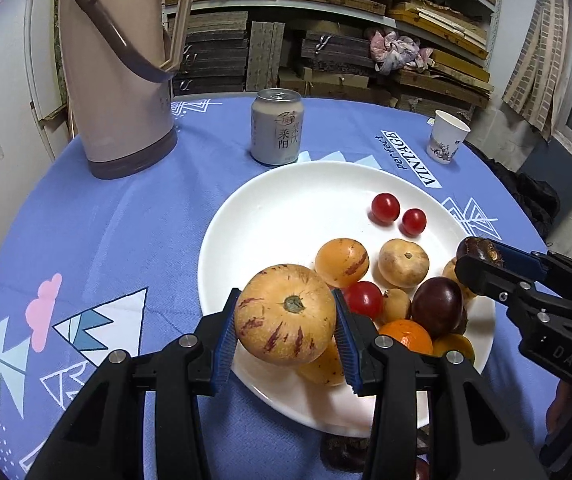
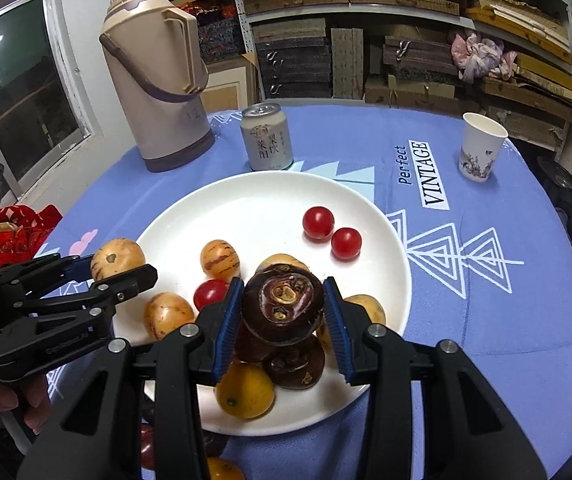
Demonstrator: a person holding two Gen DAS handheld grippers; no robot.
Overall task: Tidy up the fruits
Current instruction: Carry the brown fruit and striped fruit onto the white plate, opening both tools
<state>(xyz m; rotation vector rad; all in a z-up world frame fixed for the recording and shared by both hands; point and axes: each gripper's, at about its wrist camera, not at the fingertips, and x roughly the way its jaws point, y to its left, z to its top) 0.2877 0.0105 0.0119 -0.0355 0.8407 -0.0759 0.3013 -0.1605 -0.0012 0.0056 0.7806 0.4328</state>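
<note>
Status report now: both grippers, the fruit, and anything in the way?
Left gripper shut on striped yellow melon. Right gripper shut on dark brown fruit. Both above white plate of fruit. Nothing in the way.

The left wrist view's bottom edge cuts off dark fruits half hidden behind the plate.

Striped yellow melon – stem up, lifted above white plate; dark brown chestnut raised too.
</note>
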